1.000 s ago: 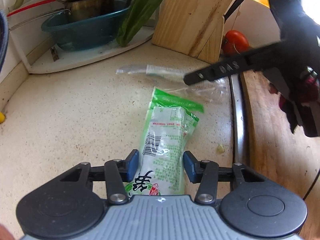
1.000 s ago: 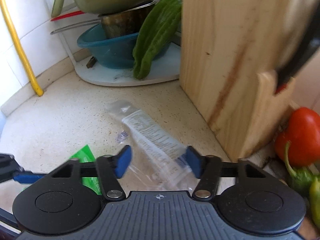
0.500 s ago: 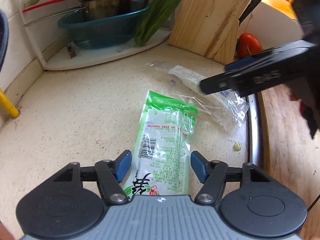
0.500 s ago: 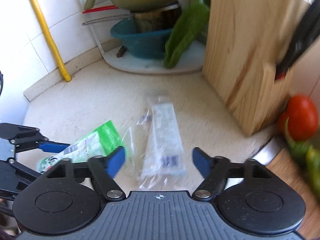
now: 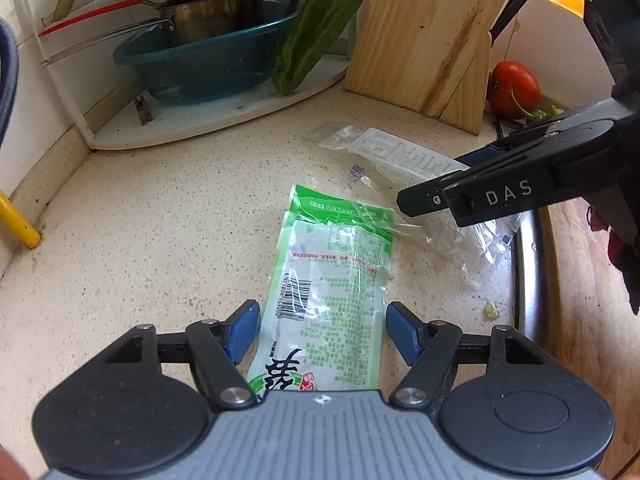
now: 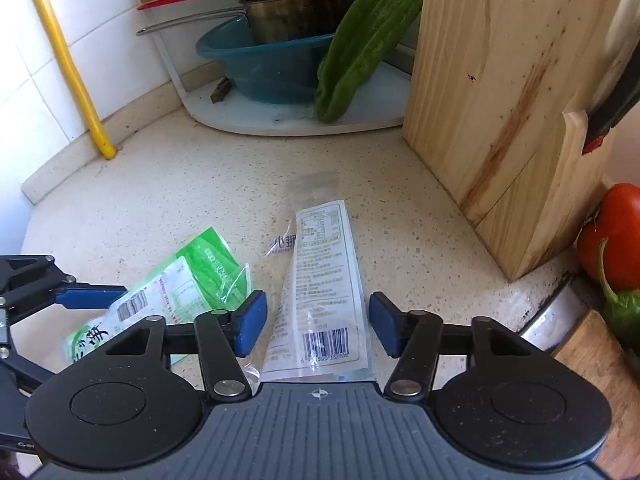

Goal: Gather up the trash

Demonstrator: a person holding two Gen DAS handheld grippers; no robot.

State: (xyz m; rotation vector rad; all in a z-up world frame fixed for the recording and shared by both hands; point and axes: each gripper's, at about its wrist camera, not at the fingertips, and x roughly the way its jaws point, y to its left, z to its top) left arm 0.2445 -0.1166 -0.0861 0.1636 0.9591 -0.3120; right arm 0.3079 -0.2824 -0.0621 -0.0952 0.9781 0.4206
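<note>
A green and white food wrapper [image 5: 332, 292] lies flat on the speckled counter. My left gripper [image 5: 322, 330] is open, its blue pads on either side of the wrapper's near end. A clear plastic wrapper with a printed label [image 6: 320, 280] lies next to it. My right gripper [image 6: 318, 322] is open and straddles that clear wrapper's near end. The green wrapper also shows in the right wrist view [image 6: 168, 292]. The clear wrapper shows in the left wrist view [image 5: 396, 160], partly hidden by the right gripper's finger [image 5: 500, 196].
A wooden knife block [image 6: 516, 100] stands at the right. A corner rack holds a teal basin [image 6: 272, 68], a steel pot and a green pepper [image 6: 364, 44]. A tomato [image 5: 514, 88] lies behind the block. A yellow pipe [image 6: 68, 60] runs down the wall. A wooden board lies at the right edge [image 5: 592, 320].
Both grippers have pulled back along their wrappers and opened wider. The right gripper has lined up with the clear wrapper. Neither wrapper has left the counter.
</note>
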